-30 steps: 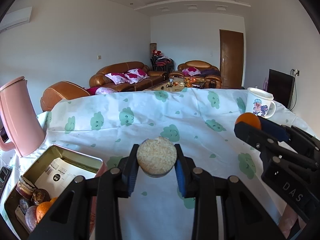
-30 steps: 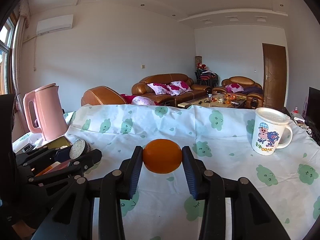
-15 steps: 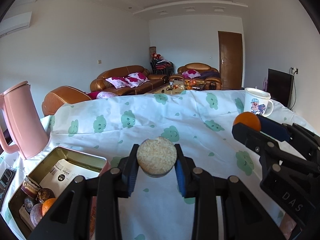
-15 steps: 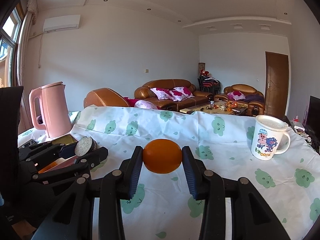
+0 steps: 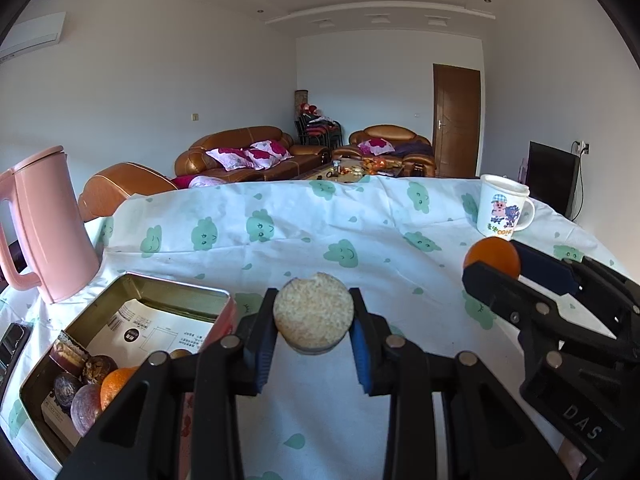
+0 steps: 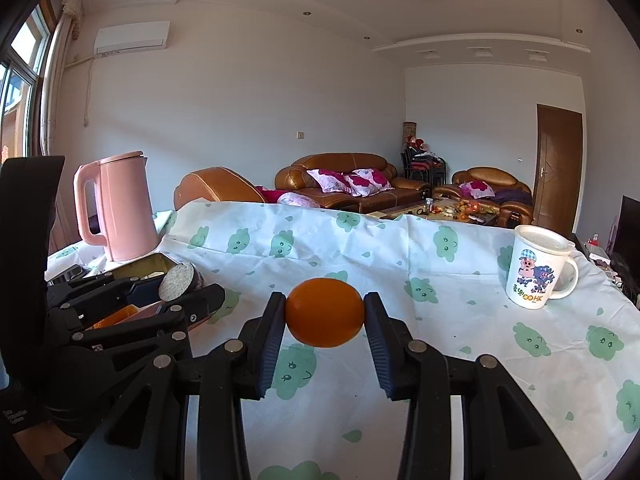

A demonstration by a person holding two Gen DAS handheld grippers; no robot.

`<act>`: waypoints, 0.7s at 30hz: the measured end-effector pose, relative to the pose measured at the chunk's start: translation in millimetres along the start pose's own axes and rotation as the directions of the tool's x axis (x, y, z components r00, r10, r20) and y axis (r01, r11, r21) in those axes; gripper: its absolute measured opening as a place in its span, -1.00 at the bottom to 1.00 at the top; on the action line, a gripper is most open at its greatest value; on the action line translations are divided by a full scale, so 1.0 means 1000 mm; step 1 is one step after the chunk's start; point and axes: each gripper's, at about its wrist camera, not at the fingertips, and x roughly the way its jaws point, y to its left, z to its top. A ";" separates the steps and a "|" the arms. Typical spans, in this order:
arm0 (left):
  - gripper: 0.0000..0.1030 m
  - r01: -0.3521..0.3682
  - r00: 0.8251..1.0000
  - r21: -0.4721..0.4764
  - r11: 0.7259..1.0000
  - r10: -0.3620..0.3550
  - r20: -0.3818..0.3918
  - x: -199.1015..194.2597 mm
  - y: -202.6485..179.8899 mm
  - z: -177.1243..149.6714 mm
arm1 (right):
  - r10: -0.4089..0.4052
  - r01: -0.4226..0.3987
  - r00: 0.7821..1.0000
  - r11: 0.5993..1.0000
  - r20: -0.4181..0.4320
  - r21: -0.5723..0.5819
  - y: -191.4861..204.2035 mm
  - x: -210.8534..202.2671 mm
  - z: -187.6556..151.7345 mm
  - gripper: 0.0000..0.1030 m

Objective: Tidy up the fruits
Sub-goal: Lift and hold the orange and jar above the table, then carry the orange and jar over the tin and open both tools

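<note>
My left gripper (image 5: 314,322) is shut on a round pale grainy cake (image 5: 313,312) with a small bite out of its top edge, held above the table. My right gripper (image 6: 325,314) is shut on an orange (image 6: 325,312), also held above the table. In the left wrist view the right gripper (image 5: 494,266) with the orange (image 5: 493,260) is to the right. In the right wrist view the left gripper (image 6: 182,286) with the cake (image 6: 176,281) is to the left. An open metal tin (image 5: 132,292) at lower left holds an orange (image 5: 116,382), several dark round fruits and a paper card.
A pink kettle (image 5: 44,224) stands left of the tin. A white cartoon mug (image 5: 502,212) stands at the right of the table. A white tablecloth with green clouds (image 5: 340,248) covers the table. Sofas and a coffee table are far behind.
Both grippers have risen and tilted slightly, so more of the tin and table shows below. Both still hold their objects.
</note>
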 end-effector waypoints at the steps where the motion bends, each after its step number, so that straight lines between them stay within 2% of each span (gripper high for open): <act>1: -0.33 -0.001 1.000 0.001 1.000 0.001 -0.003 -0.002 0.002 -0.001 | 0.009 -0.009 1.000 1.000 -0.005 0.002 0.003 0.000 0.000 -0.18; 11: -0.33 -0.030 0.999 -0.034 0.999 0.029 -0.017 -0.040 0.048 -0.006 | 0.119 -0.118 0.993 0.993 0.013 -0.013 0.045 -0.009 0.025 -0.18; 21: -0.33 -0.137 0.990 -0.075 0.988 0.136 -0.020 -0.074 0.112 -0.009 | 0.266 -0.265 0.964 0.961 0.003 -0.077 0.109 -0.012 0.051 -0.18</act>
